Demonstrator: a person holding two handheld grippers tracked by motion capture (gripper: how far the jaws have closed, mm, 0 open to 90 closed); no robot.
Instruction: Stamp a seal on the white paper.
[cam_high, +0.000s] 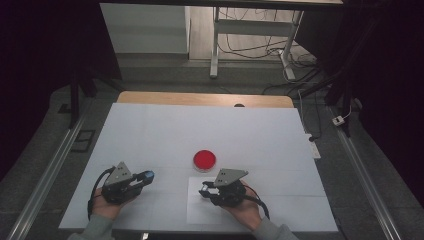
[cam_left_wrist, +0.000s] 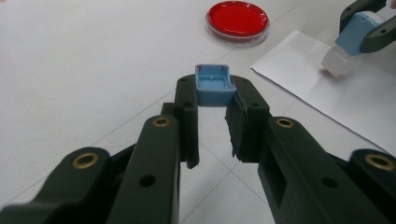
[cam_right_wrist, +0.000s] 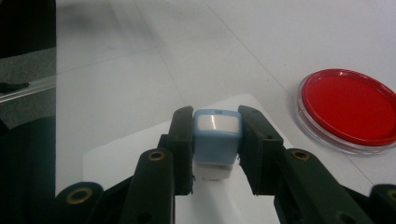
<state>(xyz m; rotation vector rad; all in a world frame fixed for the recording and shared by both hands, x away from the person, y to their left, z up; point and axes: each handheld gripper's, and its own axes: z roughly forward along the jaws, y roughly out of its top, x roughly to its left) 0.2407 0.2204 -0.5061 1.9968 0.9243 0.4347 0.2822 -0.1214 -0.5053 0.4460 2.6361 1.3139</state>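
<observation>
Blue cap off, stamp body pressed to the paper.

The left gripper (cam_left_wrist: 212, 95) pinches a small blue cap (cam_left_wrist: 214, 85) between nearly closed jaws, held above the white table (cam_high: 150, 130), open side up. The right gripper (cam_right_wrist: 215, 140) is clamped on the blue-and-white stamp (cam_right_wrist: 215, 140), whose pale lower end meets the sheet of paper (cam_high: 200, 212); a reddish trace shows at its base. I judge uncapping done and stamping under way; lifting off and recapping seem left. A red round dish (cam_high: 204, 160) sits just beyond the paper, near but not blocking either hand.
</observation>
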